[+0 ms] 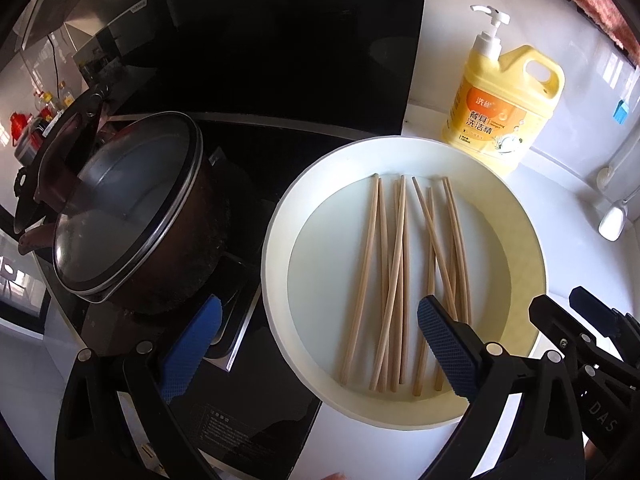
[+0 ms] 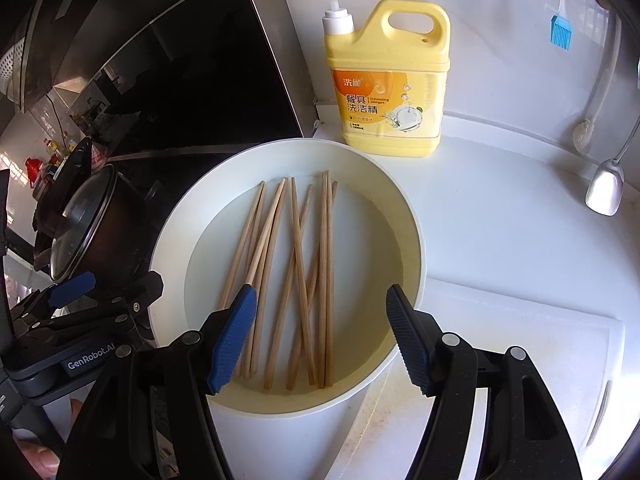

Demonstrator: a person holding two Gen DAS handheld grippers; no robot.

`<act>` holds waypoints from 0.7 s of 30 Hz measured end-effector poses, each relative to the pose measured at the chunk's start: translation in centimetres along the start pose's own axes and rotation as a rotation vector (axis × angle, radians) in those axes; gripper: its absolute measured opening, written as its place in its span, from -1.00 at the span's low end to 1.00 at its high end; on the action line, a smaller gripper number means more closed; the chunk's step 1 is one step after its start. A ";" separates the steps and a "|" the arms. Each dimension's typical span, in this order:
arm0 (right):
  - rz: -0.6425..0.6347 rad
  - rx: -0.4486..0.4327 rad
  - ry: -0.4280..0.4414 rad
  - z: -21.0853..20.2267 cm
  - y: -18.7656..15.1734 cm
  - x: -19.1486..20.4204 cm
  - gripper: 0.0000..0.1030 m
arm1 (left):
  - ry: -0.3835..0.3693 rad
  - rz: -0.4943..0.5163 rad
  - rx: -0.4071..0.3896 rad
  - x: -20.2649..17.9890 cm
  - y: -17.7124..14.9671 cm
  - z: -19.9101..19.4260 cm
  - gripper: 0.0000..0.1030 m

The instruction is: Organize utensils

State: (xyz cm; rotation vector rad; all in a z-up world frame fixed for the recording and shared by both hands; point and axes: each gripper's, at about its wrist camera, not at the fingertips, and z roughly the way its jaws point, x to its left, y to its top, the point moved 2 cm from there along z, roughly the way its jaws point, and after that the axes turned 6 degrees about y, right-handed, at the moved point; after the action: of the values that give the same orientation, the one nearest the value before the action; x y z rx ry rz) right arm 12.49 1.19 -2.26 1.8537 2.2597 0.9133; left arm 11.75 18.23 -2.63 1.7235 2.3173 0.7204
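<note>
Several wooden chopsticks (image 1: 402, 280) lie loose and crossed on the floor of a round white basin (image 1: 276, 240). My left gripper (image 1: 320, 340) is open wide. Its left finger hangs over the stove edge and its right finger over the chopsticks' near ends, with nothing gripped. In the right wrist view the same chopsticks (image 2: 326, 260) lie in the basin (image 2: 416, 240). My right gripper (image 2: 322, 332) is open above their near ends without touching them. Each gripper shows at the edge of the other's view: the right gripper (image 1: 568, 304) and the left gripper (image 2: 112, 286).
A dark pot with a glass lid (image 1: 124, 208) sits on the black cooktop left of the basin. A yellow detergent pump bottle (image 2: 386, 80) stands behind it. A white cutting board (image 2: 520, 340) lies at the right. A metal spoon (image 2: 606, 192) and a blue brush (image 2: 560, 32) hang further right.
</note>
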 end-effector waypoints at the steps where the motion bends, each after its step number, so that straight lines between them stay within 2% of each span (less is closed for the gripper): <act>1: -0.002 -0.001 0.000 0.0 0.0 0.0 0.25 | 0.000 0.000 0.000 0.0 0.0 0.0 0.88; 9: -0.011 0.000 0.000 0.0 0.1 0.3 0.25 | 0.014 0.013 -0.003 -0.2 -0.1 0.0 0.88; 21: -0.019 0.005 -0.002 0.1 0.1 0.4 0.25 | -0.011 0.002 0.010 0.1 0.0 0.1 0.88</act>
State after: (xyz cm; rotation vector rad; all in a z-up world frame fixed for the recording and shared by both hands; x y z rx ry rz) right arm 12.53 1.56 -2.14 1.8313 2.2760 0.9033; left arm 11.76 18.31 -2.72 1.7293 2.3158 0.6990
